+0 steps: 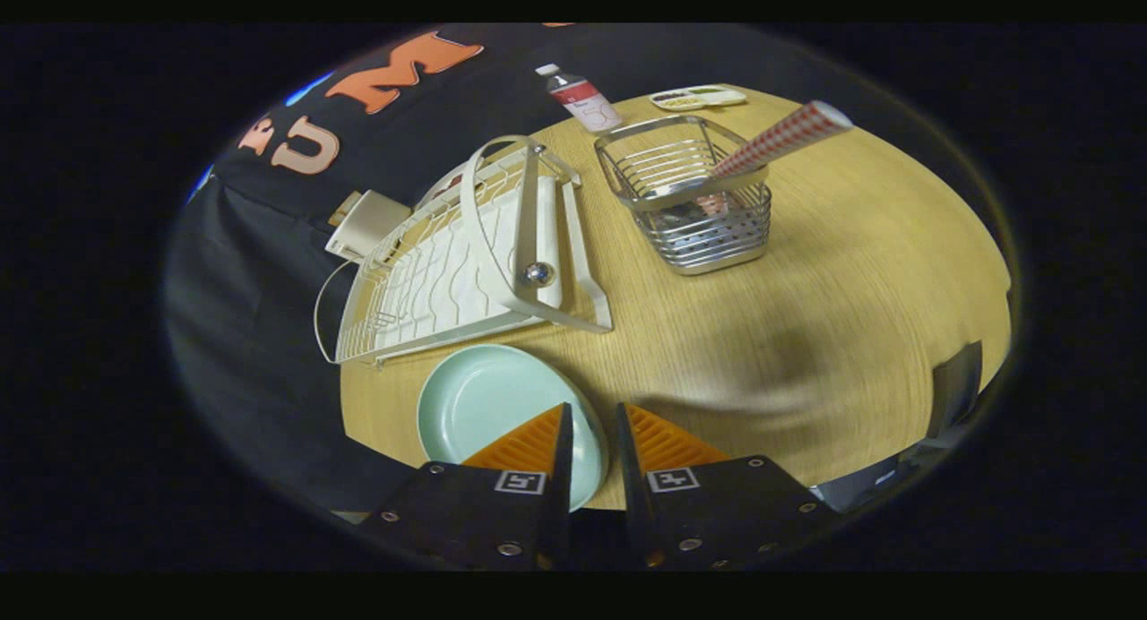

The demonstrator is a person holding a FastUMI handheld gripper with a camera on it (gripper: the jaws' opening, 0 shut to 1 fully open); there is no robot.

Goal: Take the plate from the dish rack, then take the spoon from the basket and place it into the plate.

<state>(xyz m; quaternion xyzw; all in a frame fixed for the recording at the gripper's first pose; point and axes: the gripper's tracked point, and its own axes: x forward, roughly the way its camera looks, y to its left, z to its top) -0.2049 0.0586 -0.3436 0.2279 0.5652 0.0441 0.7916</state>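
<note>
Nearest, the gripper (591, 423) had its 2 fingers drawn close together with only a narrow gap between them, and the right rim of the plate (488, 405) sat in that gap, so the plate's edge looked pinched, though whether both fingers pressed on it could not be told. The pale green plate lay flat on the wooden table (851, 333), just in front of the dish rack (457, 253), with most of it to the left of the fingers. By that layout, step 1 seemed done or nearly done: the plate was out of the rack and down on the table, with the fingers not yet clear of it. Beyond, the white wire rack stood empty of plates. Farther right, the metal basket (694, 199) held a checked handle (780, 141) leaning out over its right rim, likely the spoon, so step 2 remained untouched. At the far edge stood a bottle (578, 96) and a small tray (699, 98).
</note>
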